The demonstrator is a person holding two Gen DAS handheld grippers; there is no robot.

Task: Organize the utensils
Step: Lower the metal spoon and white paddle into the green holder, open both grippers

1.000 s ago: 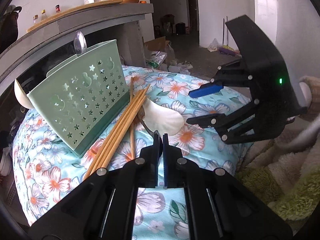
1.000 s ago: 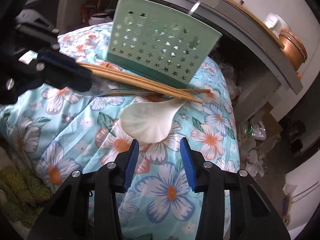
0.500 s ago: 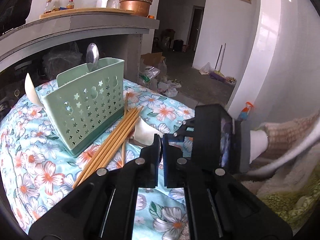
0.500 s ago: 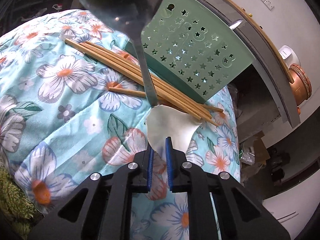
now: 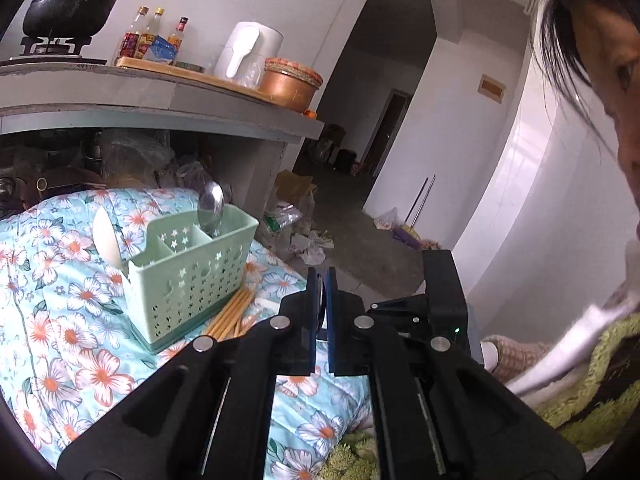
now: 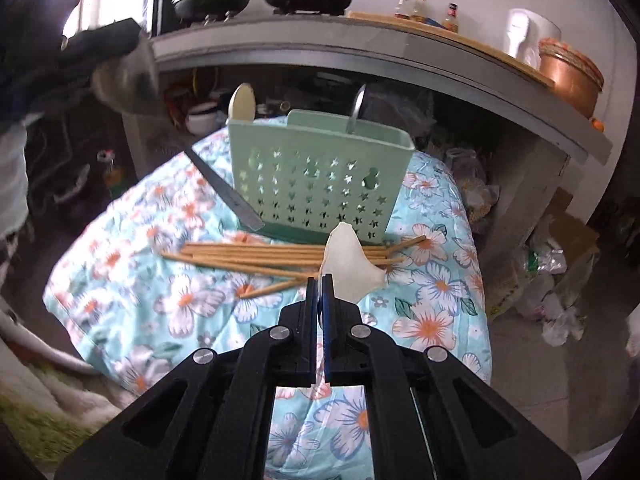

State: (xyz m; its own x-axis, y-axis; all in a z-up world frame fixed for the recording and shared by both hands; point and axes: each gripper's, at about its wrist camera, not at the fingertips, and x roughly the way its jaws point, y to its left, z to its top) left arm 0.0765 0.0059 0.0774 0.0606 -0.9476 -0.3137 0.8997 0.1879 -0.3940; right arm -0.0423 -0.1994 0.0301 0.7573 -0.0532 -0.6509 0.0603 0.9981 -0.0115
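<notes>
My right gripper [image 6: 321,280] is shut on the edge of a white ceramic spoon [image 6: 348,266], held up off the floral cloth [image 6: 188,300]. My left gripper [image 5: 321,280] is shut on a metal spoon [image 6: 132,80], whose handle slants down toward the green caddy [image 6: 316,184]. The caddy [image 5: 188,280] stands upright with another white spoon [image 5: 106,236] and another metal spoon [image 5: 211,208] in it. Several wooden chopsticks [image 6: 280,256] lie loose in front of the caddy.
A grey counter [image 6: 360,56] overhangs behind, carrying pots, bottles, a white appliance [image 5: 248,56] and a copper bowl [image 5: 290,86]. Bags and boxes litter the floor [image 6: 552,264] at right. A person's head [image 5: 592,40] is close at upper right, and green fleece [image 5: 580,392] lies below it.
The right gripper's jaws shut on the white spoon and lifted it off the cloth. The left gripper rose and rolled with the metal spoon, now looking down into the caddy.
</notes>
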